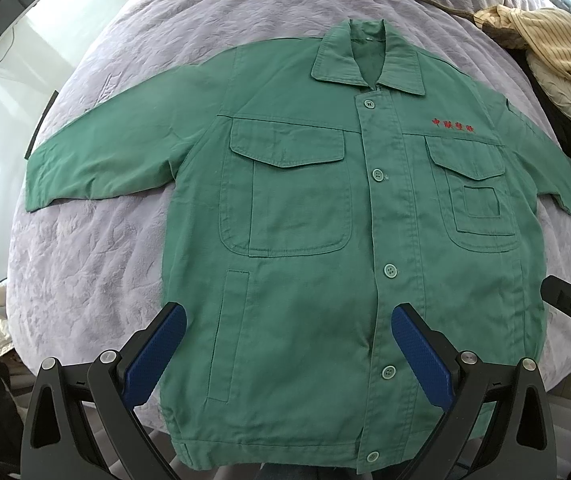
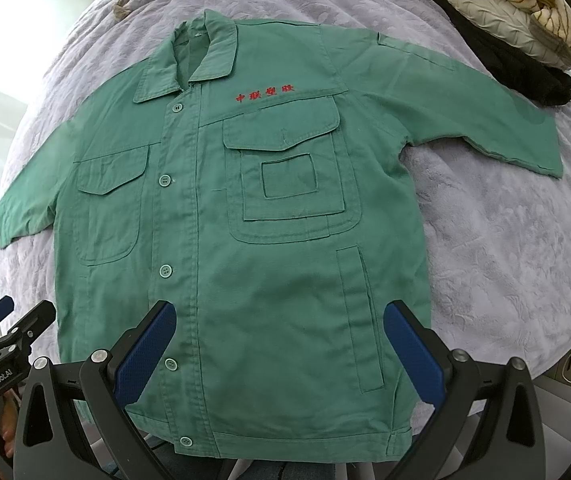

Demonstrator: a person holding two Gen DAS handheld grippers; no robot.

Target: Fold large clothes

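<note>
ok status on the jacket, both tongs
Left tongs open, right tongs open, both empty. Green jacket flat, buttoned, sleeves spread, unfolded. Clothes pile beyond one sleeve, apart.

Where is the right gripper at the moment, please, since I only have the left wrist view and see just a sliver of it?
Observer: The right gripper hangs over the jacket's lower front, jaws wide open, holding nothing.
Operator: Thank you. Is the hem corner on that side lying flat?
Observer: Yes, the hem corner lies flat, just past the gripper's outer finger.
Operator: And is anything stitched on that sleeve?
Observer: The sleeve has a small flap pocket on its upper part, near the shoulder.
</note>
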